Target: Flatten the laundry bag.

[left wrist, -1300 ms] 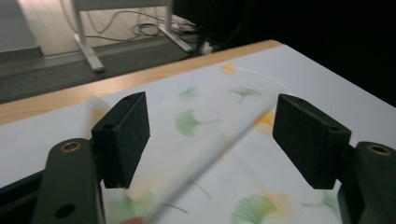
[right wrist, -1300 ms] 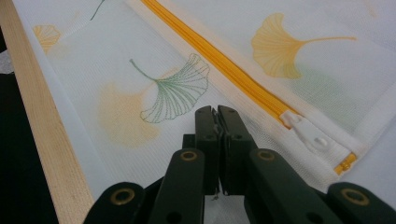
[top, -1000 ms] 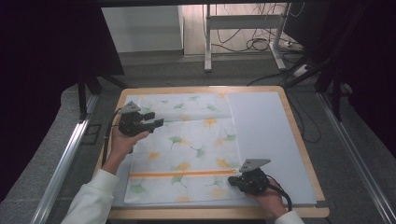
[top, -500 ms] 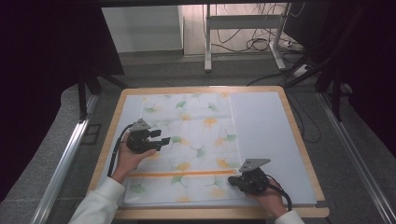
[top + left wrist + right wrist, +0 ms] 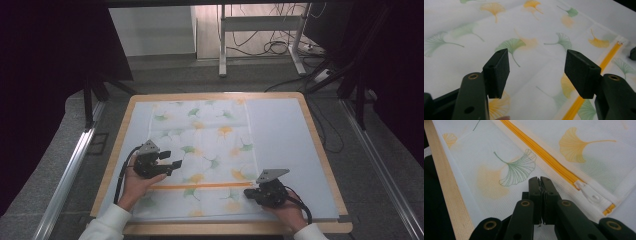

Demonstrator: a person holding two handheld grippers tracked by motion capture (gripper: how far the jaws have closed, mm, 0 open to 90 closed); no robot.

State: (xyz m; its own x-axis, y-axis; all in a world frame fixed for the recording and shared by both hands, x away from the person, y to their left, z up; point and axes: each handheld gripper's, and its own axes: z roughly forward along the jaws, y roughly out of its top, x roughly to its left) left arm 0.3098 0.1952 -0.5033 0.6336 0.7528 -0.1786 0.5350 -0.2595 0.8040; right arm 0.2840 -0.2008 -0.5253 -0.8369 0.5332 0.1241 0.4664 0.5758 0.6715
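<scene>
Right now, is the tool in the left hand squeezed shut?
No, the left tool is wide open, its two black jaws standing far apart above the leaf-patterned bag.

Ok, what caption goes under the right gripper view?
Shut right tool resting on leaf-print mesh bag beside its yellow zipper.

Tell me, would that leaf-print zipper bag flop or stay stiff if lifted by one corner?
Probably floppy: the mesh bag lies thin and flat on the table. Likely light, since its weave looks see-through in the right gripper view. The zipper may stiffen that one line slightly.
</scene>
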